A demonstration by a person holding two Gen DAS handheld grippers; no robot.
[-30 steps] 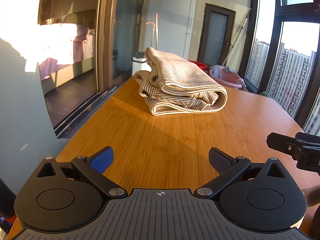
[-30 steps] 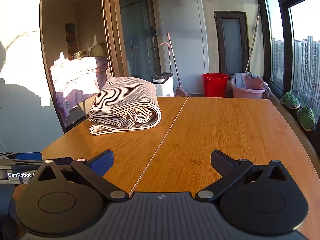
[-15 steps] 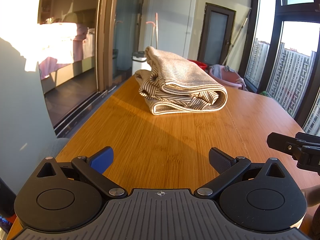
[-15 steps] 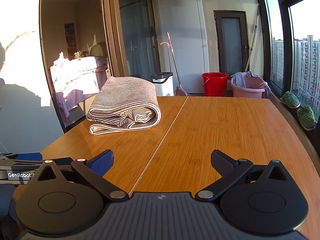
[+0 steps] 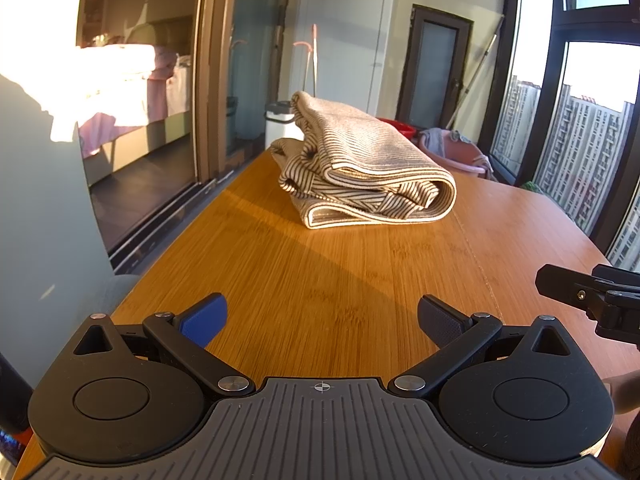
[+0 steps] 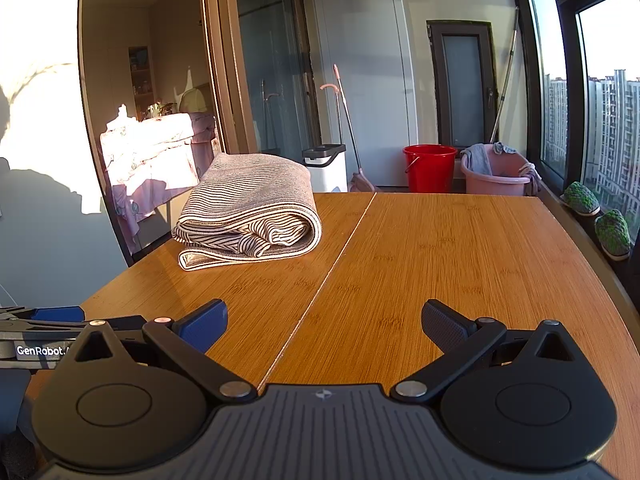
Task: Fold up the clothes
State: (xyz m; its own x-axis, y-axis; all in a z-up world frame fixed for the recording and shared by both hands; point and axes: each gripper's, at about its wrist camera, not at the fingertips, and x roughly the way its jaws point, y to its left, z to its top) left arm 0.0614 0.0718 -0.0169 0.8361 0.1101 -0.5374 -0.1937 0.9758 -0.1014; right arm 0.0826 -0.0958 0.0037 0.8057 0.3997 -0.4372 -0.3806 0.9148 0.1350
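Observation:
A beige and dark striped garment (image 5: pixel 368 172) lies folded in a thick bundle at the far left of the wooden table (image 5: pixel 320 272); the right wrist view shows the same garment (image 6: pixel 252 212) left of the table's centre seam. My left gripper (image 5: pixel 322 318) is open over the near table edge, well short of the bundle, nothing between its fingers. My right gripper (image 6: pixel 324 322) is open too, held low over the near edge and empty. Part of the right gripper (image 5: pixel 592 296) shows at the right of the left wrist view.
Beyond the table's far end stand a red bucket (image 6: pixel 430 168), a pink basin with cloths (image 6: pixel 498 174), a white bin (image 6: pixel 326 168) and a broom (image 6: pixel 348 132). Tall windows run along the right, a glass sliding door along the left. Two green objects (image 6: pixel 596 216) sit on the sill.

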